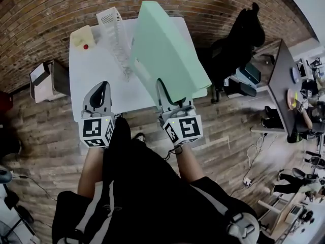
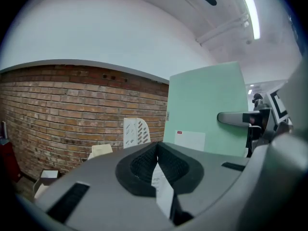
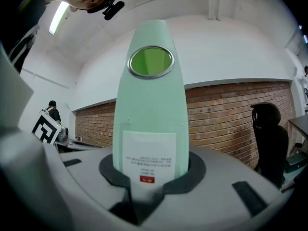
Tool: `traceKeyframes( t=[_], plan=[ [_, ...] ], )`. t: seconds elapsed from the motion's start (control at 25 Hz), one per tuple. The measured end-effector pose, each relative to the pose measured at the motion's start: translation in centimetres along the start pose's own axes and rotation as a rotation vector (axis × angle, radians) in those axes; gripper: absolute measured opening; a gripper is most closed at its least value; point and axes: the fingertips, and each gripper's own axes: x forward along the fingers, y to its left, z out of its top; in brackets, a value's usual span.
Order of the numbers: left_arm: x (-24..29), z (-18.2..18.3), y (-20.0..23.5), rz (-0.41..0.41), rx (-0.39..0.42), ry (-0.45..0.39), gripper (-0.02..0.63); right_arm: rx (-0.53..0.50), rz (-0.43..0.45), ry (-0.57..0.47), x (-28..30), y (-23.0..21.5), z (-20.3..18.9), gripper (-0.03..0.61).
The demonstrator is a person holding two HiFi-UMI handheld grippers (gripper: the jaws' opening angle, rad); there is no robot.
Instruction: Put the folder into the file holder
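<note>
Right of file holder (image 1: 116, 39), folder (image 1: 167, 50) sits clamped in R tool (image 1: 164, 91).

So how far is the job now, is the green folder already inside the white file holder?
Not yet. Done: the right tool has gripped the green folder at its spine and seems to hold it clear of the table. In hand: the folder is next to the white file holder, not inside. Left: lower it into a slot and release. The left tool is shut, holding nothing.
</note>
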Motion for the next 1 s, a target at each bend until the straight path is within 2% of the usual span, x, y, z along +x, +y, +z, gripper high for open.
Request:
traceKeyframes(
  t=[0.28,0.6,1.0],
  plan=[
    [2.2,-0.9,3.1,0.054,-0.039,0.010,0.023,-0.042,0.056,0.057,4.6,0.3,-0.3,0.137],
    [3.8,-2.5,6.1,0.064,-0.088,0.020,0.023,-0.063,0.074,0.114,8.1,1.7,-1.8,0.138],
    [6.2,-2.7,8.3,0.047,-0.101,0.032,0.023,-0.055,0.068,0.142,11.4,2.1,-2.8,0.138]
  ],
)
